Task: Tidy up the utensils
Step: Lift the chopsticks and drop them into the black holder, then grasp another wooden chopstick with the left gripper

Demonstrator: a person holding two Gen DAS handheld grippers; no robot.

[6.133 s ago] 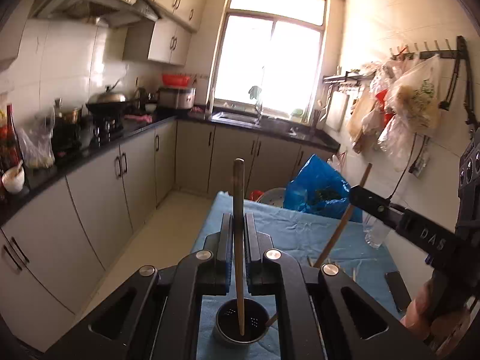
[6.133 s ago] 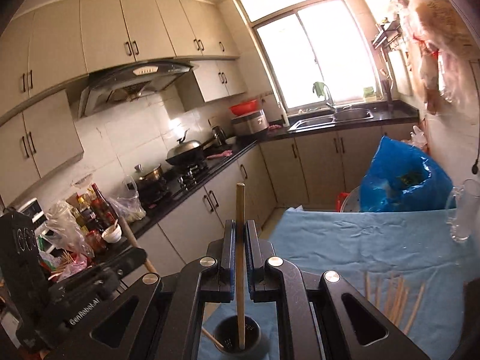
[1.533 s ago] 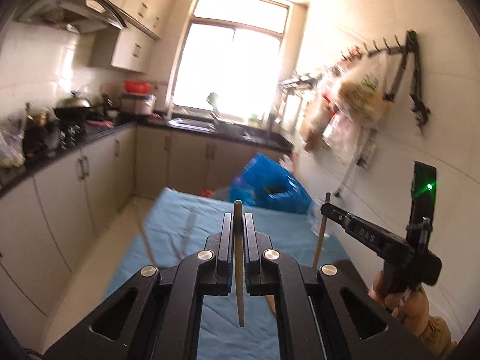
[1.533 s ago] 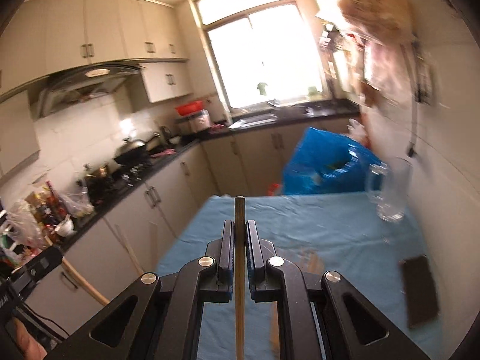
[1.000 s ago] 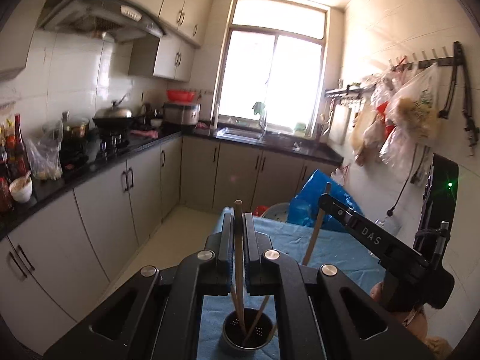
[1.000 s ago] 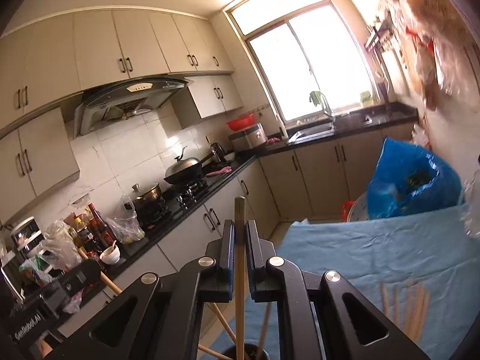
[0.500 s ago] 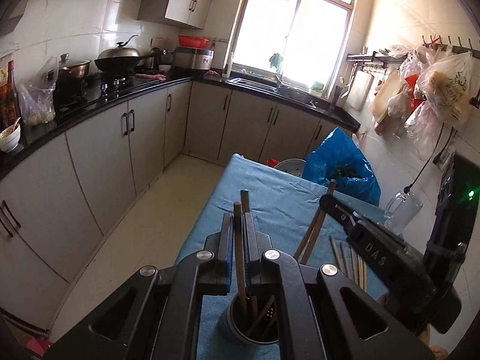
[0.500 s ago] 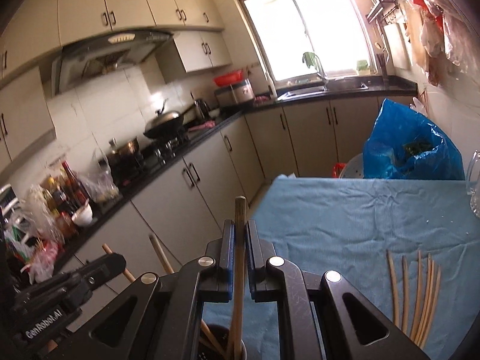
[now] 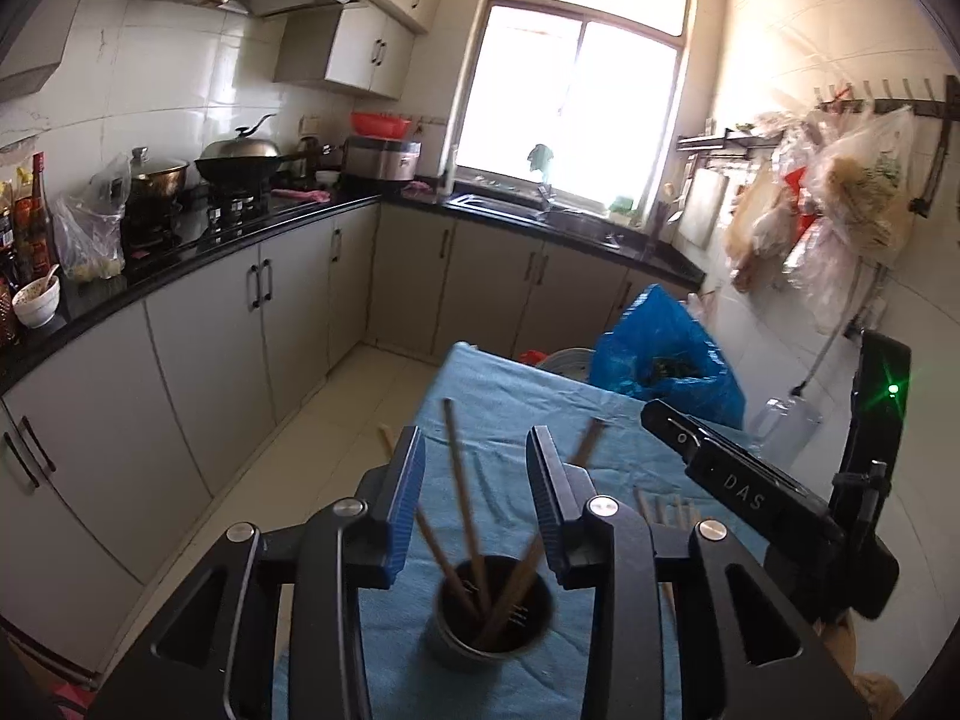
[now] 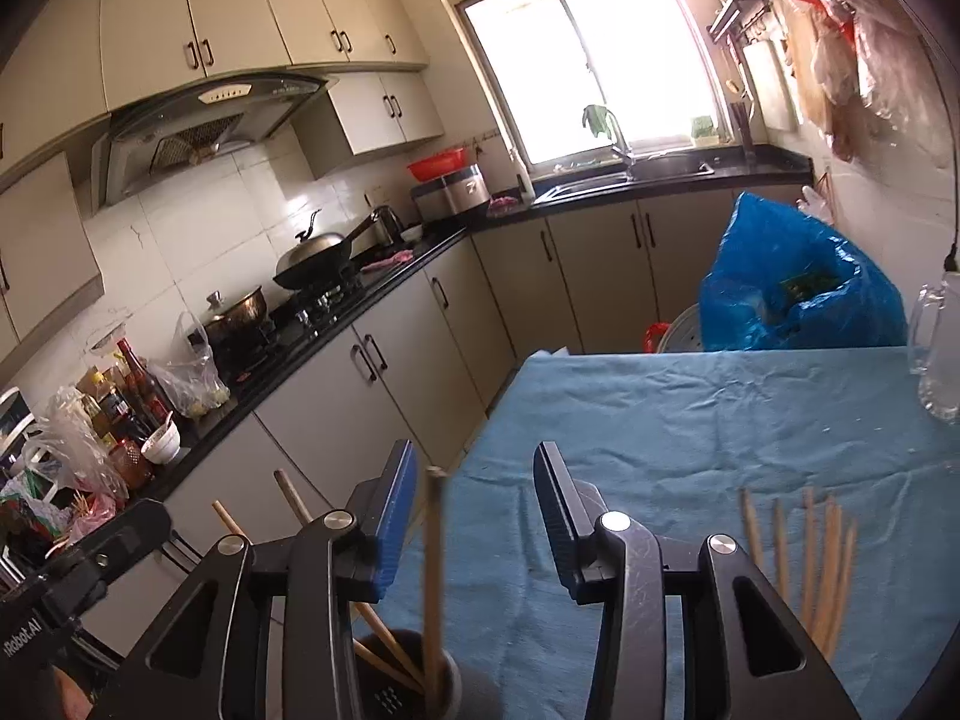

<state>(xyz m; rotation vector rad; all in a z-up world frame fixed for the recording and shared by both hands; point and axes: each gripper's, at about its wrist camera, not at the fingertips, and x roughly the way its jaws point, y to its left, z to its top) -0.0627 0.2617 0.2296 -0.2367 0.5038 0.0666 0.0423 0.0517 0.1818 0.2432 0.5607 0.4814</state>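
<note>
- Nearest the left wrist camera, we saw the left black two-finger gripper (image 9: 474, 495) with its blue-padded jaws spread wide, gripping nothing.
- Directly below that gap stood the dark round metal utensil cup (image 9: 489, 612) on the blue cloth-covered table (image 9: 510, 396), with several brown wooden chopsticks (image 9: 459, 486) leaning in it; one rose upright between the jaws without touching either pad.
- On the right wrist view, we found the right black two-finger gripper (image 10: 474, 504) likewise released, jaws well apart and nothing clamped.
- One wooden chopstick stood nearly upright in the same cup (image 10: 414, 684), close to the left pad; whether it touched we could not tell, as it was blurred.
- To the right on the cloth lay a loose fan of wooden chopsticks (image 10: 804, 558), flat and well apart from the cup.
- Each gripper showed in the other's view: the right one, with a green light on its body, at the right edge of the left view (image 9: 762, 495), and the left one low at the left edge of the right view.
- Farther along the table stood a clear glass mug (image 10: 936, 348) near the right edge.
- Beyond the table's far end sat a crumpled blue plastic bag (image 10: 798, 282).
- Farthest away ran grey cabinets under a black countertop (image 9: 288, 216), with a lidded wok (image 9: 240, 159) on the stove and a bright window (image 9: 576, 120) above the sink.
</note>
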